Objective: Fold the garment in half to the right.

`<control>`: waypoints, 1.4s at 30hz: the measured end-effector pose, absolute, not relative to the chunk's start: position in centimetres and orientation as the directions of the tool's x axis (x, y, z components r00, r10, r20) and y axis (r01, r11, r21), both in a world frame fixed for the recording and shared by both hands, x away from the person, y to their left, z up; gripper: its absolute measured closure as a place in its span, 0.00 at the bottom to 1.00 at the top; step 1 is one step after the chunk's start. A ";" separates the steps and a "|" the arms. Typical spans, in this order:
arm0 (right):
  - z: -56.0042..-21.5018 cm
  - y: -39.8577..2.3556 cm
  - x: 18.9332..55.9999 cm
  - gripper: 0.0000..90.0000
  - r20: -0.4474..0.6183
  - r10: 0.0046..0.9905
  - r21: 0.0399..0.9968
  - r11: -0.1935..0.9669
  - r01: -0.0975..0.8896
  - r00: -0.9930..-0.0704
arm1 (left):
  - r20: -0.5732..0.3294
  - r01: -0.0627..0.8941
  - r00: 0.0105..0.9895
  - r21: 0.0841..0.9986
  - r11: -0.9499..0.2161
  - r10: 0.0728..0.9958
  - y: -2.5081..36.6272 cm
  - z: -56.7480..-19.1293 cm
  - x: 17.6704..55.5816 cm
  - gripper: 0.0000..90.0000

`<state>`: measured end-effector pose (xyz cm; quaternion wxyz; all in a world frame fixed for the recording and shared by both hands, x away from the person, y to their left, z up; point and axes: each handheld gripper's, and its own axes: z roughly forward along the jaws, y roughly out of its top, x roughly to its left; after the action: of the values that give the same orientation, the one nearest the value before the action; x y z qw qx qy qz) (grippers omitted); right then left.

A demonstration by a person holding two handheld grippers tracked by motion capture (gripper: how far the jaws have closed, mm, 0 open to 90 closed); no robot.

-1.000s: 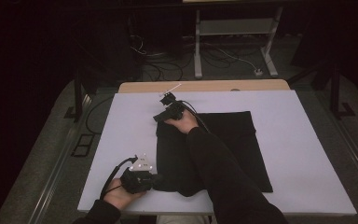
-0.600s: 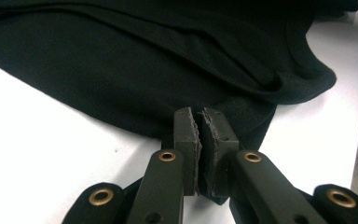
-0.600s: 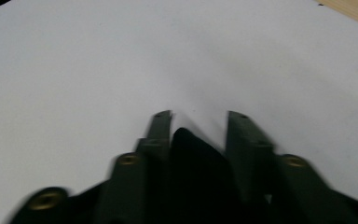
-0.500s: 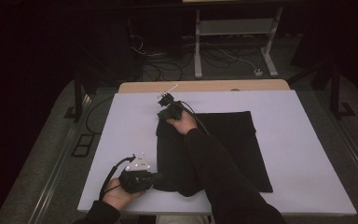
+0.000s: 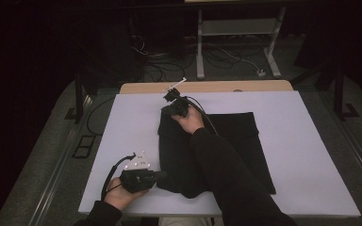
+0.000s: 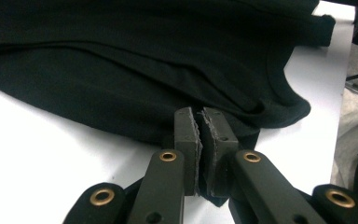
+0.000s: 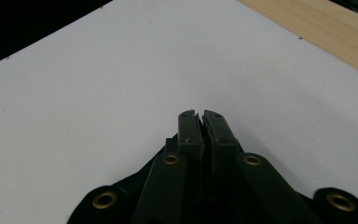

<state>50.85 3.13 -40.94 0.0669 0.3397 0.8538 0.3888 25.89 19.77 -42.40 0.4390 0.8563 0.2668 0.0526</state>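
A black garment [image 5: 235, 136] lies flat on the white table top [image 5: 306, 155], folded over along its left side. My left gripper [image 5: 162, 176] sits at the near left corner, and its jaws [image 6: 199, 116] are shut on the hem of the black cloth [image 6: 144, 60]. My right gripper [image 5: 166, 113] is at the far left corner, reached across by the right arm. Its jaws [image 7: 199, 114] have just been closing and now pinch dark fabric between them, a little above the table.
A wooden strip [image 5: 207, 87] runs along the table's far edge, also the wooden strip [image 7: 331, 37] in the right gripper view. Beyond it are cables and a metal stand [image 5: 235, 47] on the floor. White surface surrounds the garment on all sides.
The right gripper's jaws went from apart to shut at the garment's far left corner, and that hand rose slightly. The left gripper stayed put, still shut on the near corner.
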 end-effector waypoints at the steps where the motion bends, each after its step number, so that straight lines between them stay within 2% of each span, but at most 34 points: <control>1: -40.8 2.9 50.8 0.95 0.153 0.632 0.711 0.463 0.529 -0.760 | -0.143 0.408 0.854 0.782 -0.471 0.501 19.7 -42.3 25.9 0.93; 17: -39.4 -0.4 50.6 0.95 0.172 0.641 0.741 0.416 0.527 -0.748 | -0.111 0.355 0.875 0.810 -0.468 0.471 18.4 -41.1 25.9 0.93; 42: -37.9 -6.0 50.0 0.94 0.183 0.673 0.762 0.365 0.536 -0.717 | -0.123 0.320 0.906 0.826 -0.464 0.404 14.5 -39.9 27.0 0.93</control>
<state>50.03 -6.01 -37.95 0.0800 0.3674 0.8222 0.4274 26.99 14.52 -39.94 0.4721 0.8545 0.2118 0.0448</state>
